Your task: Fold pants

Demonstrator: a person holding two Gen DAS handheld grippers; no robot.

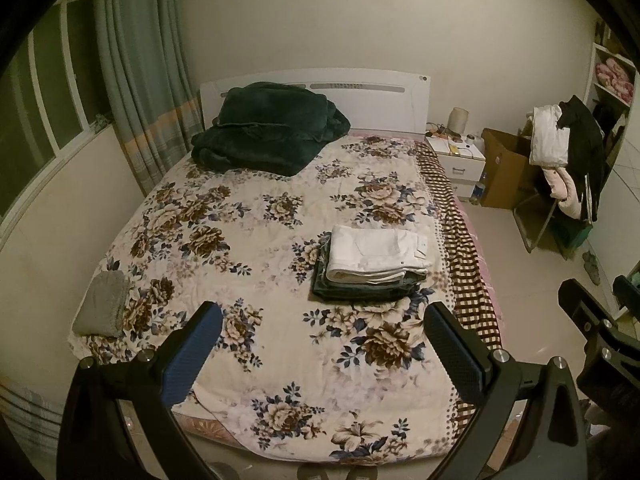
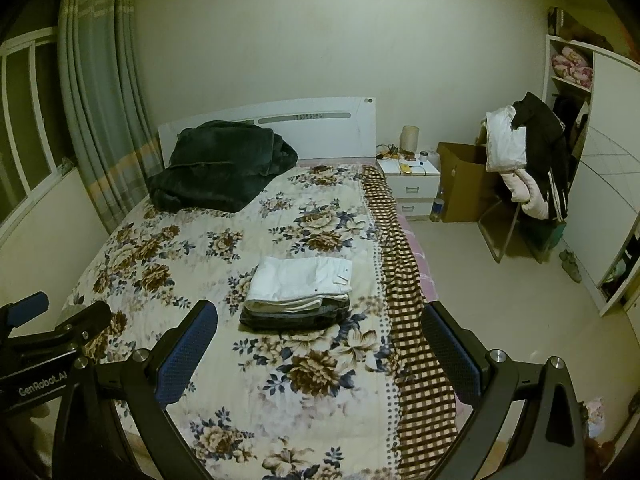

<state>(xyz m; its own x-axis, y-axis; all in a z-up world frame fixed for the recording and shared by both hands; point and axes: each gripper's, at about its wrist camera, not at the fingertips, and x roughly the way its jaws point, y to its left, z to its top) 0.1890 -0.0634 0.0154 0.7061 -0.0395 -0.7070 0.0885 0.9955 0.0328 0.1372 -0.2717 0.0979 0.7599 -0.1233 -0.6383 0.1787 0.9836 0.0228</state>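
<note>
A stack of folded pants, white pair (image 1: 376, 254) on top of darker pairs (image 1: 360, 290), lies on the right half of the floral bedspread (image 1: 248, 248); it also shows in the right wrist view (image 2: 300, 282). A folded grey garment (image 1: 103, 304) lies at the bed's near left corner. My left gripper (image 1: 324, 348) is open and empty, held above the foot of the bed, short of the stack. My right gripper (image 2: 320, 348) is open and empty, also above the bed's foot, near the stack. The left gripper shows at the left edge of the right wrist view (image 2: 48, 332).
A dark green blanket (image 1: 268, 128) is heaped at the headboard. A white nightstand (image 1: 456, 156), a cardboard box (image 1: 504, 168) and a chair hung with clothes (image 1: 568, 168) stand right of the bed. Curtains (image 1: 136, 80) and a window are at left. Tiled floor lies to the right.
</note>
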